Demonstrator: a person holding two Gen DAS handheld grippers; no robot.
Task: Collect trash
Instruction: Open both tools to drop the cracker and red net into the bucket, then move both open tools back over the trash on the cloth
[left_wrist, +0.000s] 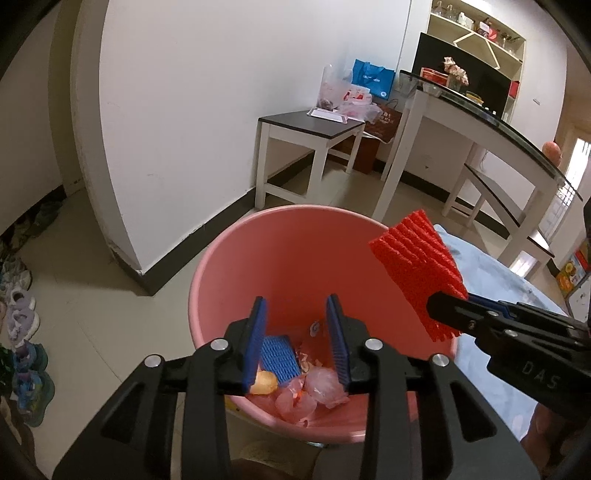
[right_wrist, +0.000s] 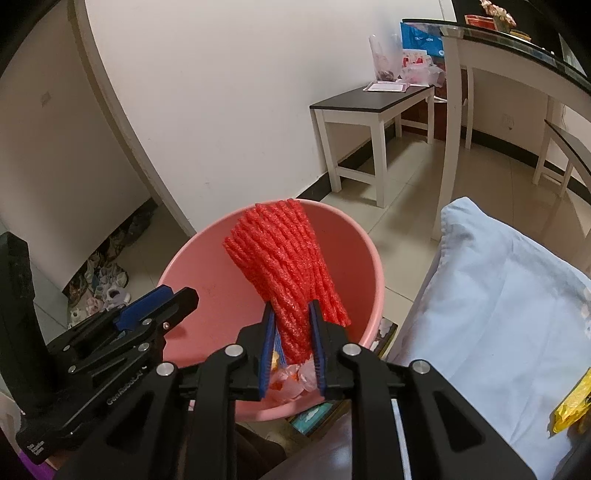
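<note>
Left gripper (left_wrist: 297, 343): jaws spread and empty, hanging over the near side of the pink bin (left_wrist: 236, 258). Below it on the bin floor lie a blue foam net (left_wrist: 279, 360), a yellow scrap (left_wrist: 264, 382) and crumpled pink wrappers (left_wrist: 321, 386).

Pink bin: standing upright on the tiled floor, just beside a pale blue cushion (right_wrist: 498, 295); mouth unobstructed.

Right gripper (right_wrist: 292, 332): pinching the red foam net (right_wrist: 284, 266) at its lower end, with most of the net fanning up and forward past the fingertips. In the left wrist view the net hangs at the bin's right rim (partly over the cushion, by the look of it).

Step in hand, as judged: dropping the red net into the bin. Recommended: carry the right gripper further toward the bin's centre before letting go, since a light, springy net may catch the rim or roll onto the cushion. Tilt the tips downward, then part the jaws fully. Keep the left gripper aside.
</note>
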